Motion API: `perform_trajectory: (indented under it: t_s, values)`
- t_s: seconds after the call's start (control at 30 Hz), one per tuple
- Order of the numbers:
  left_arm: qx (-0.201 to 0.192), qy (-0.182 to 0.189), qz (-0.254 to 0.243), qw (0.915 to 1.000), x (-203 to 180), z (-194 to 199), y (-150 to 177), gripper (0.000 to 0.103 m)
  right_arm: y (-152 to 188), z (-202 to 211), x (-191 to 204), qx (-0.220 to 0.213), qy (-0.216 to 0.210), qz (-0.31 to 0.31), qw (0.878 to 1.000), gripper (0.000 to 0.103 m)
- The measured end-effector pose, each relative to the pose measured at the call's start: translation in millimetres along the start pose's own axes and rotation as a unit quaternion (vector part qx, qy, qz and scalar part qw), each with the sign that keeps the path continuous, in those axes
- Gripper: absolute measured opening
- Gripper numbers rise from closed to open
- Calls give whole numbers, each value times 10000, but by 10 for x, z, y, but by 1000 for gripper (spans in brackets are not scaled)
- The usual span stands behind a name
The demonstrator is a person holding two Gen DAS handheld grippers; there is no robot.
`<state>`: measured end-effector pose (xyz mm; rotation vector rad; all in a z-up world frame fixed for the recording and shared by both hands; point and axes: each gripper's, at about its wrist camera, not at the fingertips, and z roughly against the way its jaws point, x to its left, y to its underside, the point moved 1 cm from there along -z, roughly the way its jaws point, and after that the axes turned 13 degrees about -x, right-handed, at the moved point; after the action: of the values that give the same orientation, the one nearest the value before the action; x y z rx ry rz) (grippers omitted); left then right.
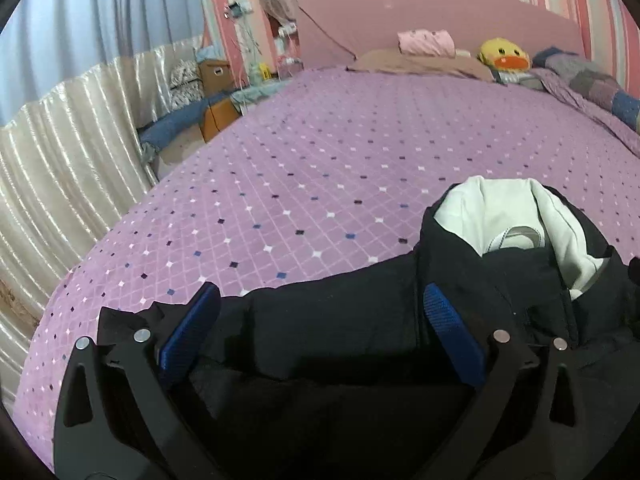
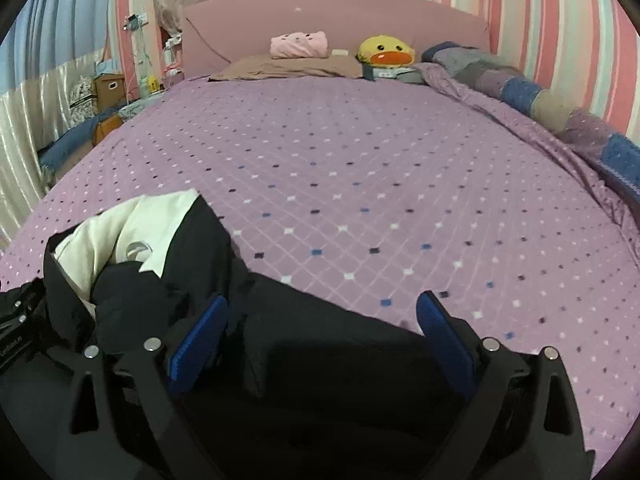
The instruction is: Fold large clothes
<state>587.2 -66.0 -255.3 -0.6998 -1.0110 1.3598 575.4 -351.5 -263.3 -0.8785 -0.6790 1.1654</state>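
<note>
A large black jacket [image 1: 340, 332] with a white lining [image 1: 504, 216] lies bunched at the near edge of a purple checked bedspread [image 1: 320, 168]. My left gripper [image 1: 320, 316] is open, its blue pads [image 1: 192, 328] spread wide just over the black fabric, left of the white lining. In the right wrist view the jacket [image 2: 320, 344] lies the same way, white lining [image 2: 132, 232] at the left. My right gripper [image 2: 324, 320] is open, its blue pads [image 2: 444, 332] spread over the jacket's right part. Neither holds fabric.
The bed's far end holds a brown pillow [image 2: 288, 66], a pink folded cloth [image 2: 298, 44] and a yellow duck plush [image 2: 386, 52]. A patchwork quilt [image 2: 520, 92] runs along the right side by the striped wall. Curtains and boxes [image 1: 212, 74] stand left of the bed.
</note>
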Motion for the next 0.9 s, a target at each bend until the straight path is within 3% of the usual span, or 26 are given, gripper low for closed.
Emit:
perform_trajectory:
  t_s: [0.23,0.63,0.9]
  values:
    - [-85,69,128,9999,34,-38,50,100,116,-158,-66,104,-280,-292,9991,99]
    - [240,117,229,9994,-25,-337,25,100,154,-356,-116,289,-698,-670,9949,101]
    - [468,239,315,9981,12,-425,7,100,164,-517,-86,828,-712,-627,9920,101]
